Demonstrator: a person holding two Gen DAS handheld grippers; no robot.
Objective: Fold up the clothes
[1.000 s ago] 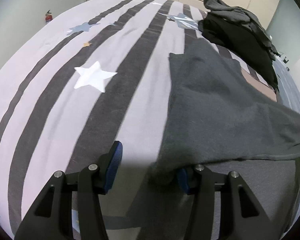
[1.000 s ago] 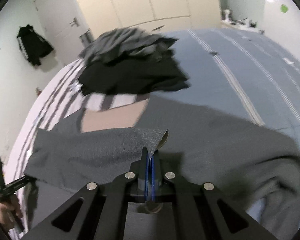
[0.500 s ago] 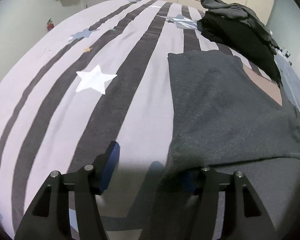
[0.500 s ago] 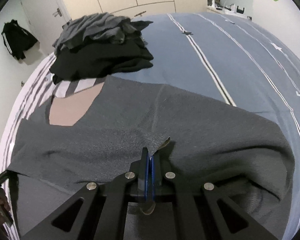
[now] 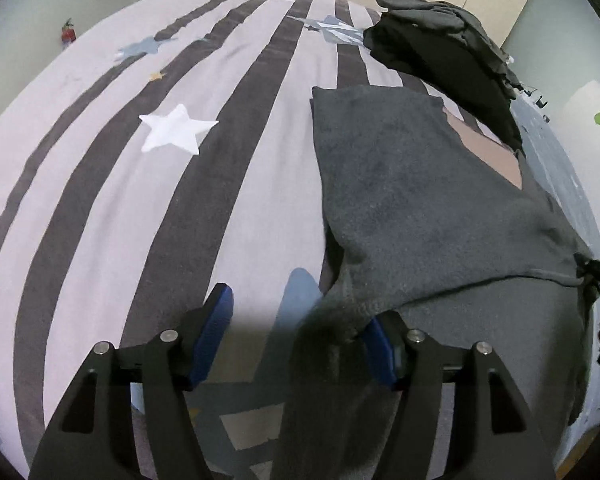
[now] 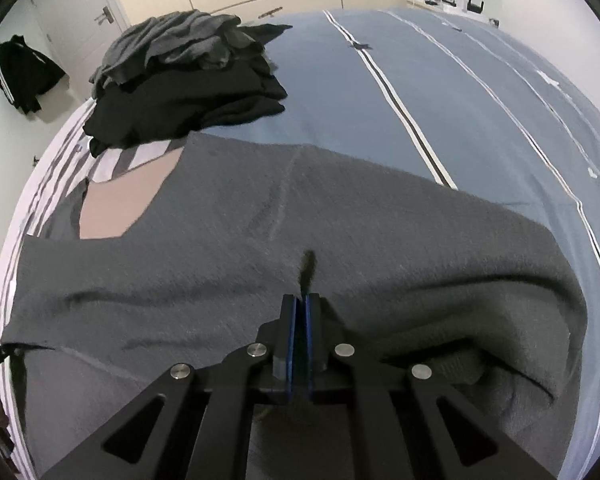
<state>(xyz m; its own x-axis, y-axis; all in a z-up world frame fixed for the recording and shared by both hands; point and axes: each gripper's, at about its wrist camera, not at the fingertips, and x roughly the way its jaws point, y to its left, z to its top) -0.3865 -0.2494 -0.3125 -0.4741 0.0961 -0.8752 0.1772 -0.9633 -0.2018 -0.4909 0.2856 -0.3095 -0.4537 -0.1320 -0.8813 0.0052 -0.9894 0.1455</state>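
Observation:
A dark grey sweater (image 5: 412,208) lies on the bed with one side folded over itself; it fills the lower half of the right wrist view (image 6: 300,248). My left gripper (image 5: 296,324) is open, and the sweater's near corner drapes against its right finger (image 5: 376,344). My right gripper (image 6: 301,308) is shut on a pinch of the sweater's fabric, low against the garment. A beige patch (image 6: 120,204) shows at the sweater's neck.
A pile of dark and grey clothes (image 6: 180,80) sits beyond the sweater, also in the left wrist view (image 5: 444,56). The bed has a purple striped cover with stars (image 5: 176,132) on the left and a blue cover (image 6: 460,112) on the right. A black jacket (image 6: 24,72) hangs on the wall.
The lifted sweater edge has come down flat onto the garment. My right gripper lowered with it, still shut. My left gripper stayed open at the near corner.

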